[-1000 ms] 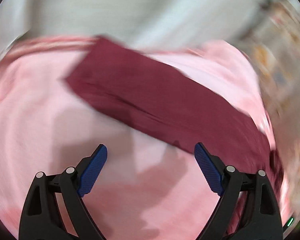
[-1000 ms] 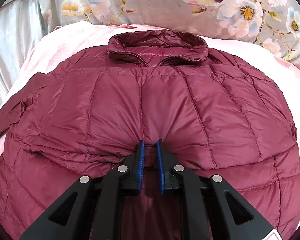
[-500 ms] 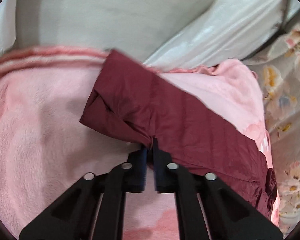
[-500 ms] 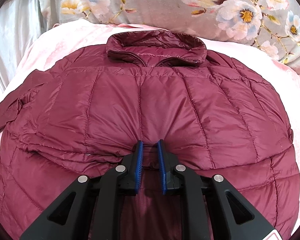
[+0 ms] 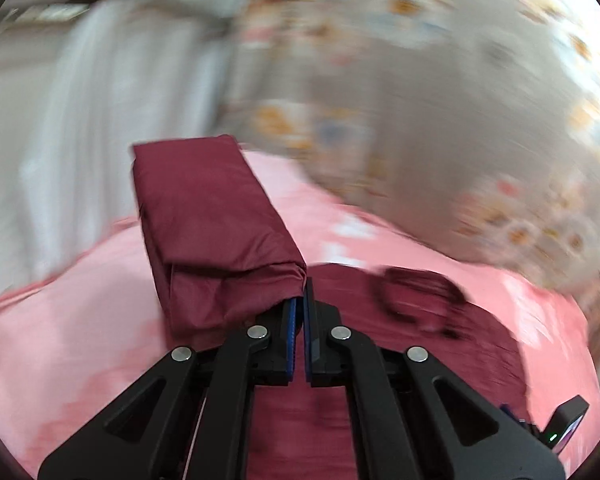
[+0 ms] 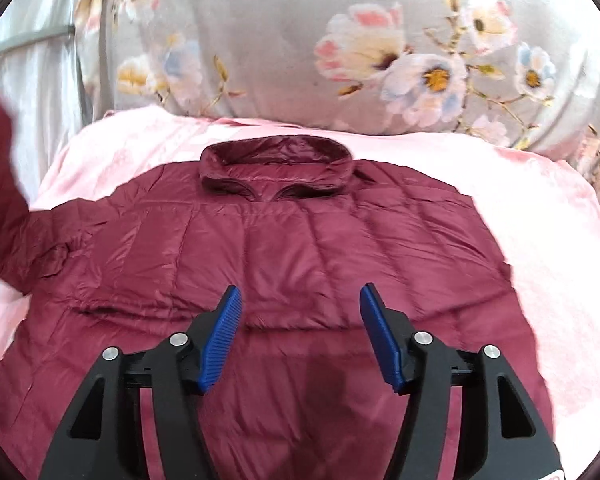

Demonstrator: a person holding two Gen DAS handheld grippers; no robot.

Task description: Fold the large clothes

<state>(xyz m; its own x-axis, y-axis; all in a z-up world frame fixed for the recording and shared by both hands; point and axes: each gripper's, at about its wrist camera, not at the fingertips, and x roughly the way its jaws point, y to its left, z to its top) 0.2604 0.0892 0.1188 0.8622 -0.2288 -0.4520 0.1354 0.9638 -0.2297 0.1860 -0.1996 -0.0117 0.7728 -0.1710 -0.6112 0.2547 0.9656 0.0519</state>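
A maroon quilted puffer jacket [image 6: 300, 256] lies spread flat, collar [image 6: 276, 160] at the far end, on a pink blanket [image 6: 540, 240]. My left gripper [image 5: 299, 312] is shut on the jacket's sleeve [image 5: 212, 232] and holds it lifted above the blanket; the jacket body [image 5: 420, 320] and collar lie beyond it, blurred. The lifted sleeve also shows at the left edge of the right wrist view [image 6: 0, 160]. My right gripper [image 6: 300, 308] is open and empty, just above the jacket's lower middle.
A grey floral cover [image 6: 380, 52] lies bunched behind the blanket. A pale silvery curtain or sheet [image 6: 28, 60] hangs at the left. The pink blanket [image 5: 60, 340] reaches past the jacket on both sides.
My left gripper closed on the sleeve, then lifted and swung it toward the jacket body. My right gripper let go of the jacket's fold, opened and drew back a little.
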